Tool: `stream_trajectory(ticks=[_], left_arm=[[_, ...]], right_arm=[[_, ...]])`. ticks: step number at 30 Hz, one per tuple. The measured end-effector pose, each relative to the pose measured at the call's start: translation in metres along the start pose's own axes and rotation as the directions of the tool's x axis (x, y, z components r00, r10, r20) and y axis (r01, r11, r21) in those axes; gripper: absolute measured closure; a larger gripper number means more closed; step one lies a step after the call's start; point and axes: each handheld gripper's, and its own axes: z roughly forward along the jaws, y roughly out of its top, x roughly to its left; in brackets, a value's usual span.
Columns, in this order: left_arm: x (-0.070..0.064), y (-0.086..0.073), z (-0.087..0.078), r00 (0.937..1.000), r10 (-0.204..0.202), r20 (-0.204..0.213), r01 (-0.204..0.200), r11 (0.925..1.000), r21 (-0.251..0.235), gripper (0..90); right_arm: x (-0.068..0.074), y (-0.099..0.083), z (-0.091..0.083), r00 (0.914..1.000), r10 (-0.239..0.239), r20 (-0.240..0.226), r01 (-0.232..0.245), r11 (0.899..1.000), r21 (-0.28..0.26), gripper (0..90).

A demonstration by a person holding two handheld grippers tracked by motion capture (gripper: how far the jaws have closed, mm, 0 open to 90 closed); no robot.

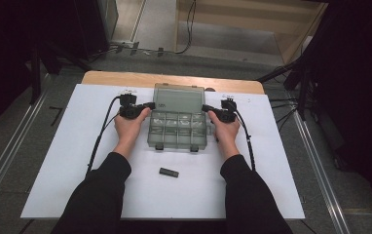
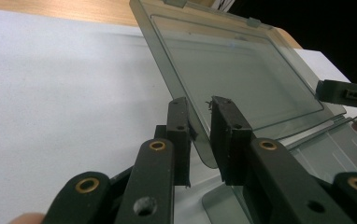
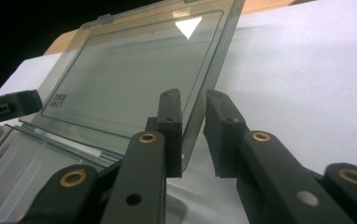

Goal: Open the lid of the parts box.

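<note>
We are straddling the lid (image 1: 179,99) edges with both grippers, left gripper (image 2: 200,122) and right gripper (image 3: 194,116). Both are gaping slightly, clamping nothing. The lid is leaning back, away from us

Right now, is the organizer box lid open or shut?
Open: the lid stands raised behind the box's compartments, its side edges between both grippers' jaws.

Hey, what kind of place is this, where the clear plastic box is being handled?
Probably a lab or recording studio: a wooden table under a white sheet, black stands at its sides, loose cables on the floor, and a translucent grey compartment box set out on it.
</note>
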Motion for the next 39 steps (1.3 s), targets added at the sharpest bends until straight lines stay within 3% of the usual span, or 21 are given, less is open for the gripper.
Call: stream_trajectory(ticks=[11,13,15,17,21,23,27,32,35,39], left_arm=[[0.000,0.000,0.000,1.0000,-0.006,-0.002,0.006,1.0000,0.005,76.6],[-0.001,0.000,0.000,1.0000,0.003,-0.007,-0.003,1.0000,0.005,74.4],[-0.002,0.000,-0.002,0.9998,0.020,0.003,-0.020,0.9998,-0.003,72.6],[-0.003,0.001,-0.005,0.9994,0.034,-0.011,-0.034,0.9992,-0.018,62.6],[-0.004,0.001,-0.012,0.9987,0.046,-0.021,-0.047,0.9974,-0.055,41.5],[-0.005,0.000,-0.014,0.9986,0.050,-0.016,-0.051,0.9970,-0.058,31.2],[-0.008,-0.002,-0.021,0.9964,0.082,0.018,-0.081,0.9938,-0.076,14.2],[-0.012,-0.005,-0.031,0.9882,0.127,0.086,-0.121,0.9898,-0.076,0.0],[-0.017,-0.007,-0.040,0.9826,0.165,0.086,-0.157,0.9833,-0.091,0.0],[-0.020,-0.011,-0.052,0.9778,0.190,0.089,-0.180,0.9778,-0.107,0.0]], right_arm=[[0.002,0.000,0.001,0.9997,-0.017,0.020,0.016,1.000,0.015,74.0],[0.003,0.000,0.001,0.9994,-0.023,0.027,0.023,1.000,0.011,68.9],[0.004,0.000,-0.001,0.9986,-0.050,0.018,0.050,0.999,0.002,55.7],[0.007,0.000,-0.003,0.9961,-0.087,0.018,0.087,0.996,0.000,43.0],[0.013,-0.002,-0.011,0.9902,-0.138,0.024,0.139,0.989,-0.049,25.9],[0.016,-0.002,-0.013,0.9863,-0.163,0.021,0.164,0.985,-0.054,13.3],[0.023,-0.004,-0.022,0.9742,-0.225,0.013,0.226,0.971,-0.077,0.0],[0.030,-0.008,-0.033,0.9661,-0.258,-0.008,0.256,0.962,-0.099,0.0],[0.033,-0.011,-0.038,0.9606,-0.278,-0.001,0.277,0.956,-0.098,0.0],[0.037,-0.016,-0.043,0.9596,-0.280,-0.026,0.276,0.956,-0.102,0.0]])
